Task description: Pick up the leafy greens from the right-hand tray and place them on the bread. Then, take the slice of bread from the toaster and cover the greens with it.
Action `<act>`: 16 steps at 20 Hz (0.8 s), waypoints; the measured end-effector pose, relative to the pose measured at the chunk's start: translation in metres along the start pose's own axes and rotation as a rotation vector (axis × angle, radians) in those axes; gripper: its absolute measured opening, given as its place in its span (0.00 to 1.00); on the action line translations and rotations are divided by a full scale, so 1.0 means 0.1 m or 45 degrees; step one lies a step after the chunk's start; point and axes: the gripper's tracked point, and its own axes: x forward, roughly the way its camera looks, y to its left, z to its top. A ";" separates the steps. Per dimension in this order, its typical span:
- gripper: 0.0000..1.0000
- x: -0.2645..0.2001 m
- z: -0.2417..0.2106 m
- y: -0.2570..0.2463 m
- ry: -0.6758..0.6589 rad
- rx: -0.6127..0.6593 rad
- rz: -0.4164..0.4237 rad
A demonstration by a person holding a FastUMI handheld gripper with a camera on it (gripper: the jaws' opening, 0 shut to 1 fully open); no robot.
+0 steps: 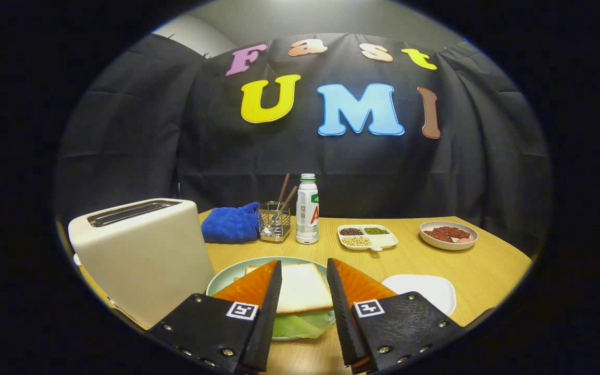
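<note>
My gripper (304, 291) hangs spread and empty over the plate (227, 276). Between my fingers the bread slice (302, 286) already covers the greens (300, 325). I'd judge only squareness needs checking. Beyond left, the toaster (138, 250) slot looks empty; right, the tray (425, 291) is bare.

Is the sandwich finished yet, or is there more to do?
It looks nearly finished. A slice of bread lies on top of the leafy greens on the green plate, and the toaster slot looks empty. The white tray to the right is bare. The claw is open, fingers either side of the sandwich, holding nothing. Probably only backing away is left.
</note>
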 end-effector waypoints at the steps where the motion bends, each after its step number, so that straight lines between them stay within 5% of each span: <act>1: 0.52 -0.01 0.04 -0.02 -0.011 0.004 -0.005; 16: 0.52 -0.30 0.36 -0.91 -0.100 0.002 -0.076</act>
